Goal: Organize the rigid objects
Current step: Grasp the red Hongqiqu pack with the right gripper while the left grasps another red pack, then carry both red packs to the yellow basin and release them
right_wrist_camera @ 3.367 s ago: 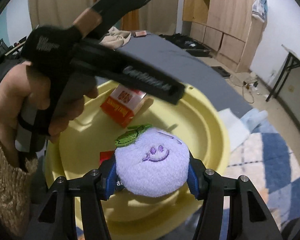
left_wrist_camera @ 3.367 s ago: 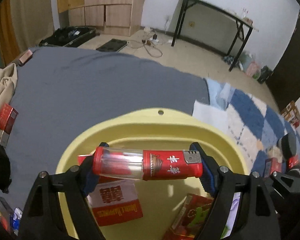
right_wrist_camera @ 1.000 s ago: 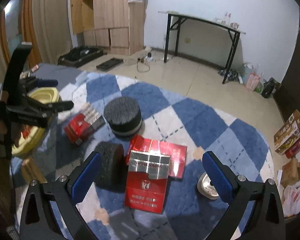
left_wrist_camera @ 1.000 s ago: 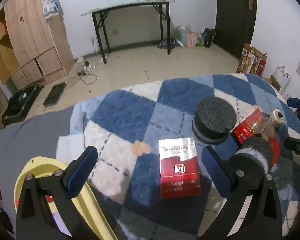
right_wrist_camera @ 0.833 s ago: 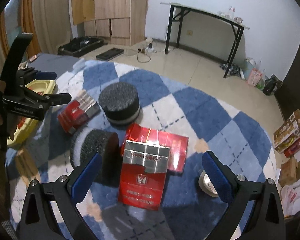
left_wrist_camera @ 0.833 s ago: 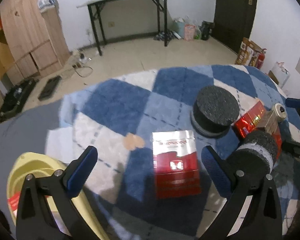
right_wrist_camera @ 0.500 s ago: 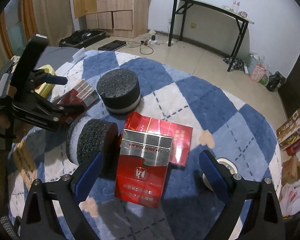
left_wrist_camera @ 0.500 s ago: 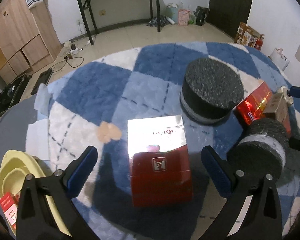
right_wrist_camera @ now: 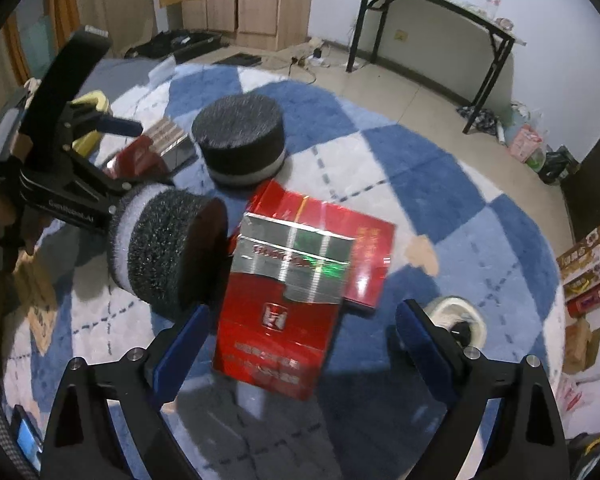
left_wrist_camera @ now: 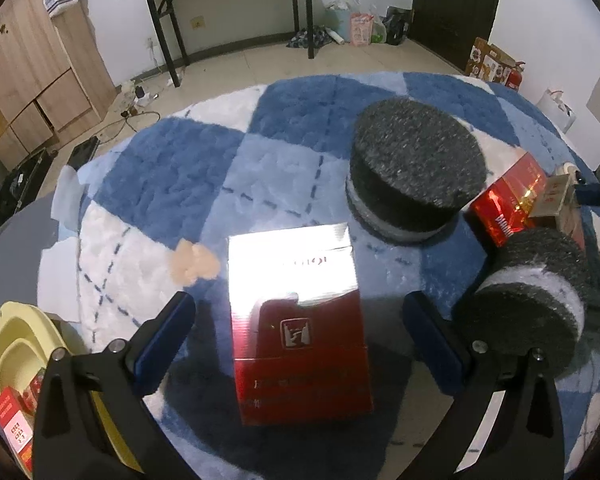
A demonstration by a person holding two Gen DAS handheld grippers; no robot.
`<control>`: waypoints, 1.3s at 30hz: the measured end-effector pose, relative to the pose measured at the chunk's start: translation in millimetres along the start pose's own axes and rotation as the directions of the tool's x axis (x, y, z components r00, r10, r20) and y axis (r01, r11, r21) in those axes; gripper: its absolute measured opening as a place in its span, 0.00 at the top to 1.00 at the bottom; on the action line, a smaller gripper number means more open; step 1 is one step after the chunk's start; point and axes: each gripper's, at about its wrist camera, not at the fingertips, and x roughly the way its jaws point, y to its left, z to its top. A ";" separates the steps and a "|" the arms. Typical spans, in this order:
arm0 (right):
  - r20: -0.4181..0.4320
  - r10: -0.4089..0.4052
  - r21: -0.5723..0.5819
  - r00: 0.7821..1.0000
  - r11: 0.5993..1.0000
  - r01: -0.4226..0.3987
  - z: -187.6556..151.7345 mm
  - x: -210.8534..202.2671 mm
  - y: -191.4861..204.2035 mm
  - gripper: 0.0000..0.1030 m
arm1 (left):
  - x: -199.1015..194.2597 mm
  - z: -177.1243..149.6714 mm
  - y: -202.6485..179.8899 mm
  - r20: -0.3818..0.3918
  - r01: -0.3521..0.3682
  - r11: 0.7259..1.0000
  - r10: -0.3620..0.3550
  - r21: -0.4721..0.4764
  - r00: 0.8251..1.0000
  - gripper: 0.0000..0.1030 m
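Note:
A red and silver cigarette pack (left_wrist_camera: 300,320) lies on the blue checked rug, between the open jaws of my left gripper (left_wrist_camera: 300,332), which hangs low over it. My right gripper (right_wrist_camera: 300,340) is open over a second red and silver pack (right_wrist_camera: 280,308), which rests partly on a flat red box (right_wrist_camera: 364,248). The left gripper's body (right_wrist_camera: 60,184) shows at the left of the right wrist view. The yellow basin (left_wrist_camera: 16,360) holding red packs is at the lower left of the left wrist view.
Two black foam discs lie close by: one flat (left_wrist_camera: 414,168), one on its edge (left_wrist_camera: 532,304), also in the right wrist view (right_wrist_camera: 168,252). A red box (left_wrist_camera: 508,200) and a tape roll (right_wrist_camera: 456,320) lie on the rug. Cartons (right_wrist_camera: 588,272) stand off the rug.
Both grippers dropped their earlier loads at the yellow basin, swung over to the rug and came down over the two cigarette packs, which now fill the gap between each pair of jaws.

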 end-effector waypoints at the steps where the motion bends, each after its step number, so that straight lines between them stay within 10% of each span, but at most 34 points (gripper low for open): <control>1: -0.010 0.002 -0.001 1.000 1.000 -0.002 0.8 4.5 1.3 0.10 | 2.0 0.1 0.0 -0.004 0.001 1.000 -0.001 -0.001 1.000 0.00; 5: -0.037 -0.021 -0.003 0.999 1.000 0.021 3.7 19.1 3.2 0.16 | 1.7 0.1 -0.6 0.001 0.026 1.000 -0.026 -0.005 1.000 0.01; 9: -0.026 -0.061 0.009 0.998 0.998 0.061 3.6 16.7 -0.9 0.42 | 1.0 -0.4 -2.5 0.011 0.035 0.999 -0.035 0.000 0.999 0.26; 12: -0.017 -0.057 0.009 0.998 0.998 0.057 2.4 14.4 -1.9 0.42 | -3.0 0.4 -0.7 0.030 0.028 1.000 -0.028 -0.003 0.999 0.44; 23: 0.051 -0.093 0.057 0.994 0.994 0.090 -1.4 -13.2 -20.3 0.43 | -33.6 4.5 16.6 0.112 -0.011 0.999 0.016 -0.048 0.994 0.44; 30: 0.229 -0.151 0.184 0.962 0.977 0.110 -5.7 -66.0 -36.2 0.43 | -130.6 -12.0 76.0 0.270 -0.086 0.984 0.125 -0.154 0.955 0.44; 39: 0.365 0.061 -0.072 0.929 0.997 -0.037 36.5 -76.5 106.1 0.43 | -211.4 -104.9 201.7 0.311 -0.157 0.874 0.324 -0.460 0.893 0.44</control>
